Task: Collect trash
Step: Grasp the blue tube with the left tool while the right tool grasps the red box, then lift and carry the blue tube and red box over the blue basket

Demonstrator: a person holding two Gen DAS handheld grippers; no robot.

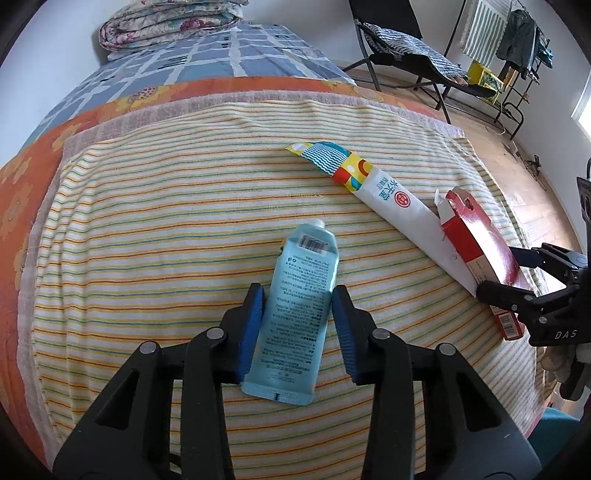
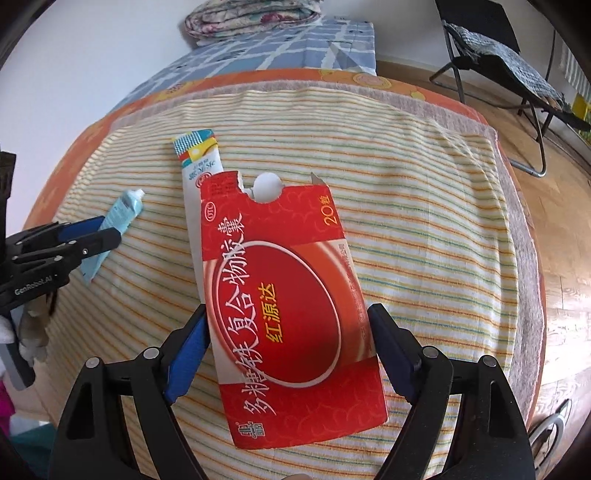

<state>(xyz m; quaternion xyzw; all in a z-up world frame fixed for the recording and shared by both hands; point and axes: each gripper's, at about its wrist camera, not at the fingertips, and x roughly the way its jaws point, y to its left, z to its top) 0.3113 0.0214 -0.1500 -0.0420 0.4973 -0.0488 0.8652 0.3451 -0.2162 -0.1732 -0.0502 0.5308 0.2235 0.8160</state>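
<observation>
A light blue tube (image 1: 299, 299) lies on the striped towel (image 1: 147, 240) and sits between the fingers of my left gripper (image 1: 298, 295), whose blue pads press its sides. It shows at the left in the right wrist view (image 2: 118, 218) with the left gripper (image 2: 96, 232) on it. A flat red medicine box (image 2: 291, 306) sits between the fingers of my right gripper (image 2: 288, 317), which touch its edges. The box (image 1: 480, 247) and right gripper (image 1: 513, 273) show at the right in the left wrist view. A long white toothpaste box (image 1: 384, 195) lies beside the red box, also in the right wrist view (image 2: 199, 162).
The towel (image 2: 424, 221) covers an orange sheet (image 1: 22, 192) on a bed. A folded quilt (image 1: 166, 26) lies at the far end. A folding chair (image 1: 406, 55) and a drying rack (image 1: 517, 55) stand on the wooden floor (image 2: 565, 258) to the right.
</observation>
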